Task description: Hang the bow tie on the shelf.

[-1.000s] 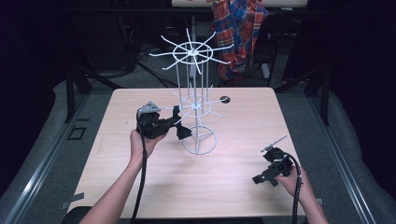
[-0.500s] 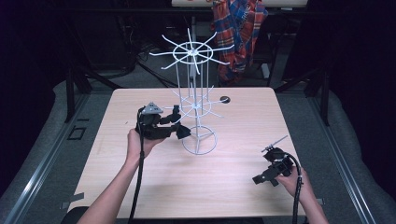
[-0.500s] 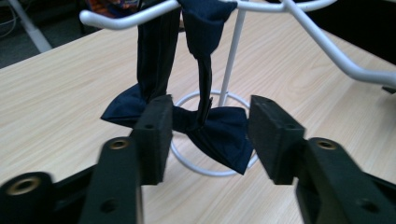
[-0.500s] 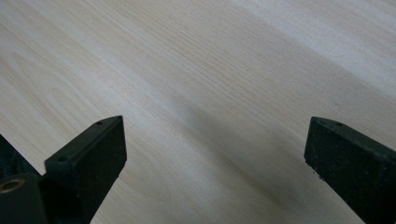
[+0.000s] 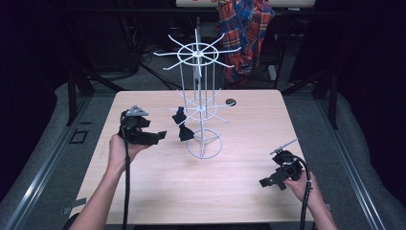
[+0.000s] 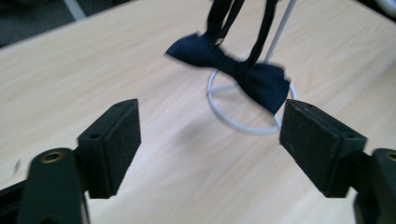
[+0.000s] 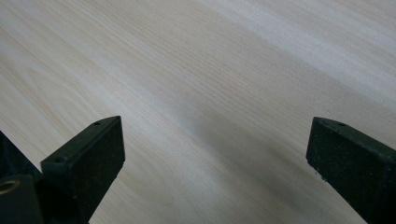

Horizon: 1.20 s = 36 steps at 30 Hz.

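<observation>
Dark room surrounding pale wooden table [image 5: 158,191], background hard to make out. Navy bow tie [image 5: 182,125] hanging by strap from lower arm of white wire rack [image 5: 201,108], centre of high frame; strap top cut off in left gripper view, tie blurred there. Left gripper [image 5: 160,135] sitting just left of tie, jaws having just been opening, standing wide, gripping nothing. Right gripper [image 5: 265,183] resting lower right, jaws gaping over bare wood, holding nothing. Plaid cloth [image 5: 246,28] hanging behind, top cut off.

Table [image 5: 239,191] brightly lit, surroundings dark; bow tie [image 6: 233,70] motion-blurred (gripper views soft).
</observation>
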Available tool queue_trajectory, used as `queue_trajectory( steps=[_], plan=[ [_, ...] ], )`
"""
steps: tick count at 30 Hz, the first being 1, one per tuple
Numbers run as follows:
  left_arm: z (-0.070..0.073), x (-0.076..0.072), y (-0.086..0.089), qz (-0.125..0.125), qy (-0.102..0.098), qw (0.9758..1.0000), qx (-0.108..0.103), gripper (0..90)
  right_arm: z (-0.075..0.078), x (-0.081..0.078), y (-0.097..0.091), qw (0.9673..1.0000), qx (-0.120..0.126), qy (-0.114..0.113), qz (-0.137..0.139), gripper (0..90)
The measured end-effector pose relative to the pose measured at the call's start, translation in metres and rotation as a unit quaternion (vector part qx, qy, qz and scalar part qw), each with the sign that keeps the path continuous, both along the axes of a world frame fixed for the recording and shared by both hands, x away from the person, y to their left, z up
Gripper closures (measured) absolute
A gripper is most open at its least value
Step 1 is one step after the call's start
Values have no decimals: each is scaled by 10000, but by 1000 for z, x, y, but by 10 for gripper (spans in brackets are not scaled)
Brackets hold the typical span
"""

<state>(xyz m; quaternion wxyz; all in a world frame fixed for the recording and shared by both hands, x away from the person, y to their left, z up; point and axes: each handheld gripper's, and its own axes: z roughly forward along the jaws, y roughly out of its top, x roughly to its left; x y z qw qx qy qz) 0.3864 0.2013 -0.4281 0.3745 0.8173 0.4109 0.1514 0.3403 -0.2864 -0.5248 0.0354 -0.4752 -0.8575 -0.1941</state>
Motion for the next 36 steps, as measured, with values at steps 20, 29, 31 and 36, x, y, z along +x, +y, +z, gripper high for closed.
queue_trajectory(
  steps=[20,29,31,36],
  plan=[
    [-48,-37,59,625,1029,9871,1053,39,-5,1,8,9999,-106,81,-10,44],
    [-71,-34,48,364,1480,9785,1386,0,-5,1,3,10000,40,50,-61,37],
    [-75,-30,47,295,1521,9771,1461,0,-7,1,3,9998,97,27,-151,37],
    [-78,-25,51,284,1425,9808,1304,0,-8,2,1,9999,89,35,-144,33]
  ],
)
